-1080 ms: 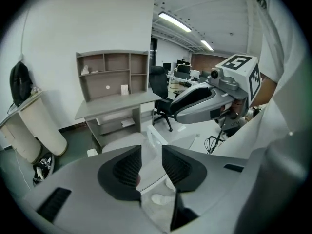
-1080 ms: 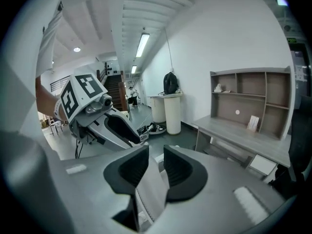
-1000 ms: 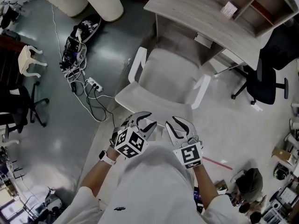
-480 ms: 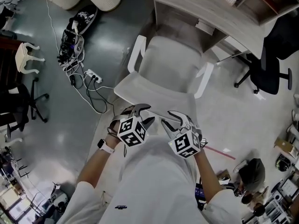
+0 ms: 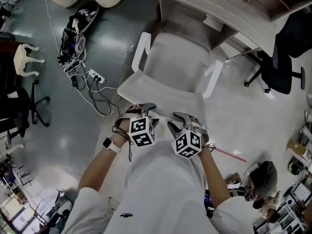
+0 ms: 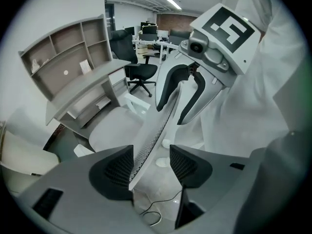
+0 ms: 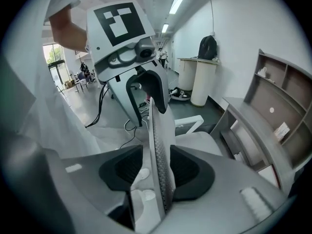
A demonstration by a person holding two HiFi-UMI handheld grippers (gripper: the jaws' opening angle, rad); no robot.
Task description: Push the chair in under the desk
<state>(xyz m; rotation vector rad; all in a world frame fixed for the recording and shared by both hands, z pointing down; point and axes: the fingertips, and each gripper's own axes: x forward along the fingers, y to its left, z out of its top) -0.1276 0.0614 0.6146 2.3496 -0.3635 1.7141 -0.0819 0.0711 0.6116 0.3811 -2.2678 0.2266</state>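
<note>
A white armchair (image 5: 178,65) stands with its seat front under the edge of the grey wooden desk (image 5: 204,4). Its mesh back rises toward me, and the top edge (image 5: 163,115) runs between both grippers. My left gripper (image 5: 141,108) straddles that edge (image 6: 156,130); its jaws are opening, with the edge against one pad and a gap at the other. My right gripper (image 5: 181,118) straddles the same edge (image 7: 158,145), and its jaws are also opening, with a gap on one side. Each gripper view shows the other gripper a little further along the edge.
A black office chair (image 5: 278,72) stands right of the desk. Cables and a power strip (image 5: 92,84) lie on the dark floor to the left, near a white stool (image 5: 27,60) and another black chair (image 5: 19,111). Open shelves (image 7: 280,111) sit on the desk.
Both grippers have drawn closer together along the chair back's top edge, and their marker cubes have turned. The chair and desk sit slightly higher in the head view.
</note>
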